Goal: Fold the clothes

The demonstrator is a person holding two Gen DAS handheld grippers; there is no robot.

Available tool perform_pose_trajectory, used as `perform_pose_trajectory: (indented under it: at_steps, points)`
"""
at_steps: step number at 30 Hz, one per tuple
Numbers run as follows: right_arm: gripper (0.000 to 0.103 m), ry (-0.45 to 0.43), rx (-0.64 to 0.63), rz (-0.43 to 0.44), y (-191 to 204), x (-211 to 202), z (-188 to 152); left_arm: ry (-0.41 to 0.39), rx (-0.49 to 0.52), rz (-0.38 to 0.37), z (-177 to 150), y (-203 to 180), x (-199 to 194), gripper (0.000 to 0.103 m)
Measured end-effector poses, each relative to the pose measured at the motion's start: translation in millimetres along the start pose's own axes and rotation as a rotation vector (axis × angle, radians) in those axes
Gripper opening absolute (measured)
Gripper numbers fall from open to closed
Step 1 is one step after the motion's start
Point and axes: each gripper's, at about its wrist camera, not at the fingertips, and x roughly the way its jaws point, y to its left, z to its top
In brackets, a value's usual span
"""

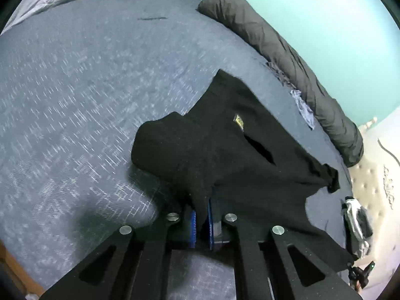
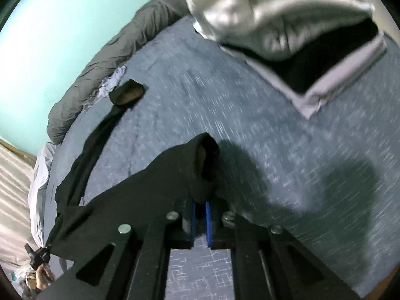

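A: At the bottom centre of the left wrist view, the left gripper is pinching a gathered edge of the black, soft knit garment between its blue pads. The cloth is spreading from there toward the right of the frame, across the blue-grey woven bed cover.

B: And at the bottom centre of the right wrist view, the right gripper is clamping another bunch of the same black garment, close under a sleeve opening. A second cuff is lying at the upper left of that frame, touching the cover.

A: The fabric is looking light and limp. It is sagging between the two holds, so it will probably drape and not keep a crease by itself. Gripping at seams or hems, where the cloth is doubled, is likely the surest hold.

B: It is probably not slippery, since the knit is looking matte, but thin layers could slide out of a shallow pinch.

A: Much is hard to read. Black on black is hiding the folds, and blur is smearing the cover's pattern.

B: The garment's lower edge is being cut off behind the gripper bodies, and its full outline cannot be told.
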Motion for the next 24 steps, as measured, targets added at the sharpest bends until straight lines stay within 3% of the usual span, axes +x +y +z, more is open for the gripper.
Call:
perform_pose_trajectory:
  at_steps: [4, 10, 13, 14, 18, 24]
  points:
    - [0.005, 0.007, -0.001, -0.019, -9.9, -12.5, -3.9, 0.026, -0.056, -0.014, -7.9, 17.6, -3.0, 0.006]
    - [0.005, 0.114, 0.007, -0.084, -46.8, 14.7, -42.4, 0.087, -0.168, 0.006, -41.8, 54.2, 24.8, 0.006]
    - [0.006, 0.101, 0.036, -0.033, -58.8, 15.1, -51.4, 0.083, -0.199, -0.012, -47.3, 60.1, 25.9, 0.014]
    - [0.007, 0.098, 0.036, -0.027, -59.3, 12.8, -50.8, 0.077, -0.205, -0.012, -45.7, 61.0, 22.6, 0.023]
    - [0.028, 0.070, -0.035, -0.079, -50.6, -3.8, -43.4, 0.040, -0.199, 0.019, -37.3, 62.4, 1.9, 0.040]
    - [0.029, -0.011, -0.127, -0.123, -37.0, -32.1, -35.6, -0.028, -0.121, 0.068, -18.8, 57.3, -21.3, 0.042]
